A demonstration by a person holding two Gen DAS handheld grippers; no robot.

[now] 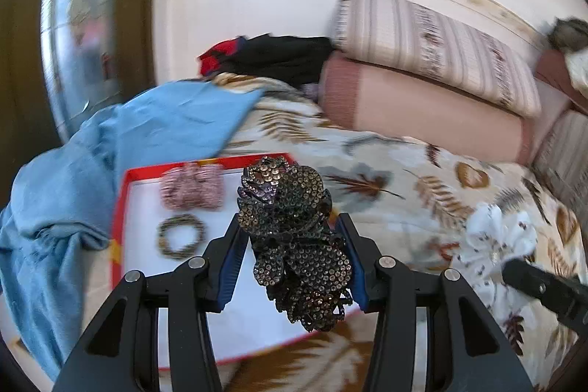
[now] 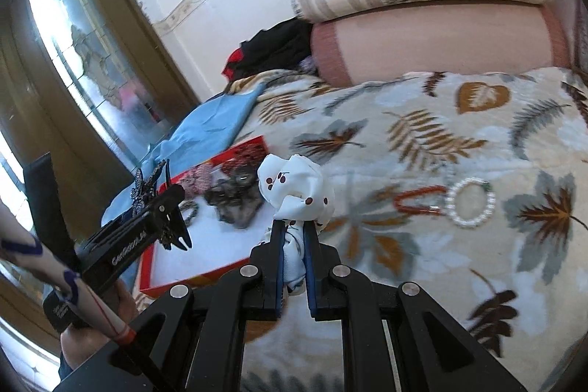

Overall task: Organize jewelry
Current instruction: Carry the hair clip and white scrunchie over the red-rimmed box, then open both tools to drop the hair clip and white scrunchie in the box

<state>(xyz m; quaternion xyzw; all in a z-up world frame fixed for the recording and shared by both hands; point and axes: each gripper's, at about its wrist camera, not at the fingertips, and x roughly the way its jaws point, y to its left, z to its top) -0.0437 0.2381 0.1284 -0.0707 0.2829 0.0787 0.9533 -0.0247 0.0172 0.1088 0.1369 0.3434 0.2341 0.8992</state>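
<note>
My left gripper pinches the rhinestone hair clip above the red tray, where a pink scrunchie and beaded bracelet lie. I should lower it onto bare white lining, clear of both. My right gripper pinches a white scrunchie over the bed.

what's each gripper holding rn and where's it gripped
Left gripper clamps the rhinestone flower hair clip across its middle. Right gripper pinches the white cherry-print scrunchie at its lower end.
</note>
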